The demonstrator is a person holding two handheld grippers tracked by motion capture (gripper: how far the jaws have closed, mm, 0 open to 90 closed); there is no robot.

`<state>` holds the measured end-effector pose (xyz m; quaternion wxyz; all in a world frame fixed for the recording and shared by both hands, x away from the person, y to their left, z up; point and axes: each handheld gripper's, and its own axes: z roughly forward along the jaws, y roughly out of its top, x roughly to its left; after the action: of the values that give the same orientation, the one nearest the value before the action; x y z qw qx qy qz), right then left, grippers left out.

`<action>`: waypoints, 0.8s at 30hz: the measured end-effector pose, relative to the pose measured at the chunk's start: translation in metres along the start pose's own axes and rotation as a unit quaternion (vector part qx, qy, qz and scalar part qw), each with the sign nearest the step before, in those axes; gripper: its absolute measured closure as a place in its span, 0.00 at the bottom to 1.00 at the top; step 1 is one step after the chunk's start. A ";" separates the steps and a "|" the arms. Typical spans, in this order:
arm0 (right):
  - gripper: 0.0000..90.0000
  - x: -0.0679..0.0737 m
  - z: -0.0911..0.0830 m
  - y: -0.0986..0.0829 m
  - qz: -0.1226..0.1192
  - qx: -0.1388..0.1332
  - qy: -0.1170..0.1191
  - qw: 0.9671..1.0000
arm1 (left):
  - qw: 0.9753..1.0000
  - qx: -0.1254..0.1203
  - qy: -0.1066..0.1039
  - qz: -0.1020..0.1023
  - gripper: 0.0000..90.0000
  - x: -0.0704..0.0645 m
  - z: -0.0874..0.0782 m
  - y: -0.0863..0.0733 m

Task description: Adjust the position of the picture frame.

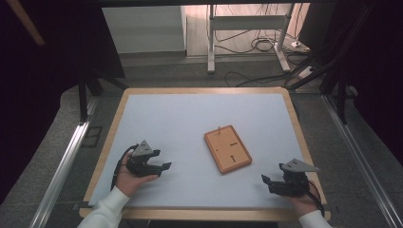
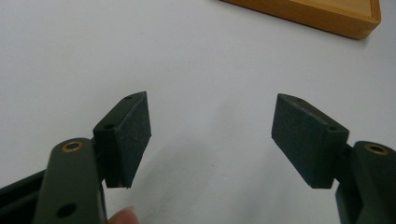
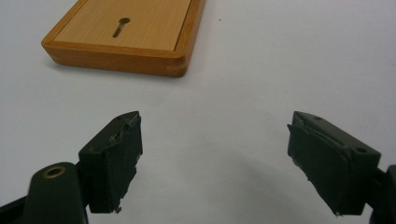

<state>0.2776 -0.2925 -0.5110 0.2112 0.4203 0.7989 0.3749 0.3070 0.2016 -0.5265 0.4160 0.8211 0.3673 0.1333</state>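
Note:
A flat orange wooden board point(image 1: 227, 148) with two dark keyhole slots lies on the white table top point(image 1: 190, 118), a little right of the middle. My left gripper point(image 1: 164, 166) rests near the front left, open, jaws pointing right toward the board, nothing between them. My right gripper point(image 1: 264, 179) sits at the front right, open and empty, jaws pointing left. In the left gripper view, my gripper point(image 2: 211, 135) faces bare table, with the board's corner point(image 2: 327, 14) at the top right. In the right gripper view, my gripper point(image 3: 215, 156) faces the board point(image 3: 126, 32) and one slot point(image 3: 120, 27).
The table has a light wooden rim point(image 1: 204, 90). Beyond its far edge stand a white metal frame point(image 1: 247, 28) and loose cables point(image 1: 256, 45) on the floor. Metal rails point(image 1: 62, 161) run along both sides of the table.

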 end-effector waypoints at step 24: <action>0.20 0.005 0.006 -0.001 -0.018 0.016 -0.002 1.000 | 1.000 0.007 -0.010 0.027 0.31 -0.014 0.011 0.018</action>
<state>0.2782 -0.2861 -0.5158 0.2128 0.4102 0.8117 0.3572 0.3117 0.1782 -0.5183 0.4099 0.8351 0.3418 0.1334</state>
